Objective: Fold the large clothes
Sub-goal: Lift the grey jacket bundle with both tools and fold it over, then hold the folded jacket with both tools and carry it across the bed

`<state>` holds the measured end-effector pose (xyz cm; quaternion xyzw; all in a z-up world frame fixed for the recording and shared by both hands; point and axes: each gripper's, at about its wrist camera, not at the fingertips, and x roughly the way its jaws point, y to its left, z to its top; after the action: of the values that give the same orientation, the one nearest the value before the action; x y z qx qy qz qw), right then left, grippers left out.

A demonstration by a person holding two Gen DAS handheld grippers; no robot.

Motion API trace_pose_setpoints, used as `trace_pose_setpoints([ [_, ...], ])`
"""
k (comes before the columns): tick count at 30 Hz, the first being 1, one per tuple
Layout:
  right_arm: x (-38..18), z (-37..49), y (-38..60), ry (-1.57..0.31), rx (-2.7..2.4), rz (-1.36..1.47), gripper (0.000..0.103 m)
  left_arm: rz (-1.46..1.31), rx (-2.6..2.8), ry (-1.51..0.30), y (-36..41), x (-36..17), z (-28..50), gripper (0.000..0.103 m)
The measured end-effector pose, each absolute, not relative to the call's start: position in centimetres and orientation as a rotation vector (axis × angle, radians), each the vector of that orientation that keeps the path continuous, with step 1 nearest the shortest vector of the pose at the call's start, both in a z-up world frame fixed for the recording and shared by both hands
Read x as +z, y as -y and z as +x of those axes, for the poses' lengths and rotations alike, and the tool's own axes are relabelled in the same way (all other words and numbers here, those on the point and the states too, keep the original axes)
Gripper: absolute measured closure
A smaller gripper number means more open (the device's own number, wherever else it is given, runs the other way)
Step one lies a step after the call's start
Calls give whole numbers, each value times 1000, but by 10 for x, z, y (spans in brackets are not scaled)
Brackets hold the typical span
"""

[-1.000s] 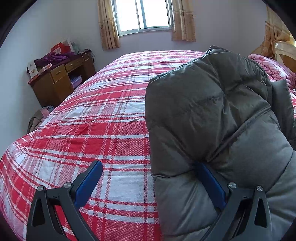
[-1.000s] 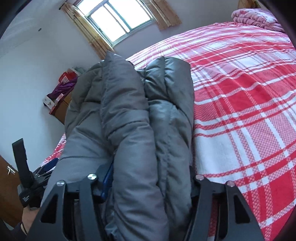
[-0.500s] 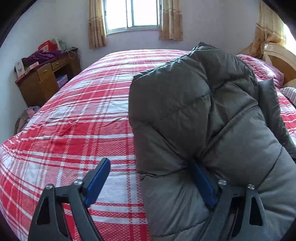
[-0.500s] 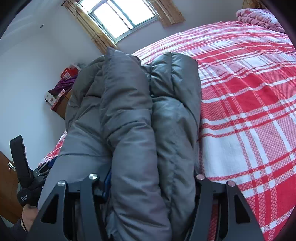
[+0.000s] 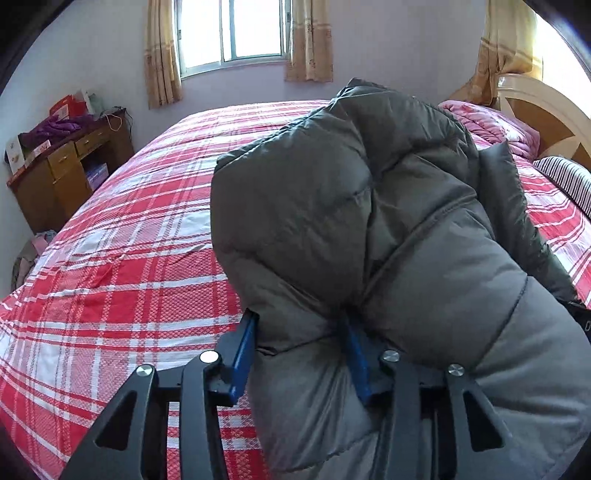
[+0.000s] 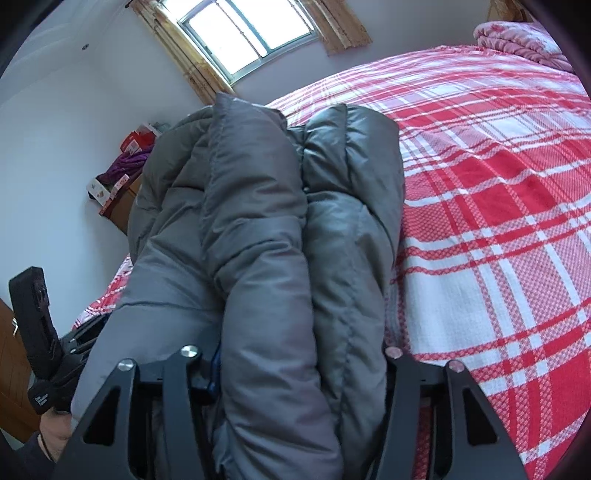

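A thick grey puffer jacket (image 5: 369, 221) lies folded in a long bundle on the red and white plaid bed (image 5: 129, 258). My left gripper (image 5: 301, 350) is closing its jaws on the near left edge of the bundle, and both blue pads (image 5: 243, 354) touch the fabric. In the right wrist view the same jacket (image 6: 266, 240) fills the middle. My right gripper (image 6: 295, 369) is closing around a thick double fold at the near end. Only a sliver of its left blue pad (image 6: 216, 369) shows; the right one is hidden by padding.
A wooden desk (image 5: 62, 177) with clutter stands left of the bed under the window (image 5: 236, 33). A pink quilt (image 5: 491, 125), a striped pillow (image 5: 569, 181) and a headboard (image 5: 543, 110) are at the right. Bare plaid bedspread (image 6: 498, 221) stretches right of the jacket.
The left gripper's left finger has swung in from over the bedspread until it meets the jacket's edge. The right gripper's jaws have narrowed a little on the fold. The jacket has hardly shifted.
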<state>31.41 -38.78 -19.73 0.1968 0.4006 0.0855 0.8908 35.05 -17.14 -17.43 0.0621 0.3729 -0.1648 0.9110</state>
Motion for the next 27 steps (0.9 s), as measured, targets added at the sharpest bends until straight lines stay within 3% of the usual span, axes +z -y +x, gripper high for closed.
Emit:
trace_pose_setpoints([
  [4,-196,318,382,-844,198,402,59,181,-340,-747,180,-171,346,76],
  [7,-191,315,375,-822,224,379,73,202,-322,-730,182,-159,339,90],
  [9,-187,311,373,-805,238,392,77,189,-315,-721,176,-147,333,93],
  [27,-116,260,292,-643,466,409,81,123,-233,-526,67,-31,244,98],
])
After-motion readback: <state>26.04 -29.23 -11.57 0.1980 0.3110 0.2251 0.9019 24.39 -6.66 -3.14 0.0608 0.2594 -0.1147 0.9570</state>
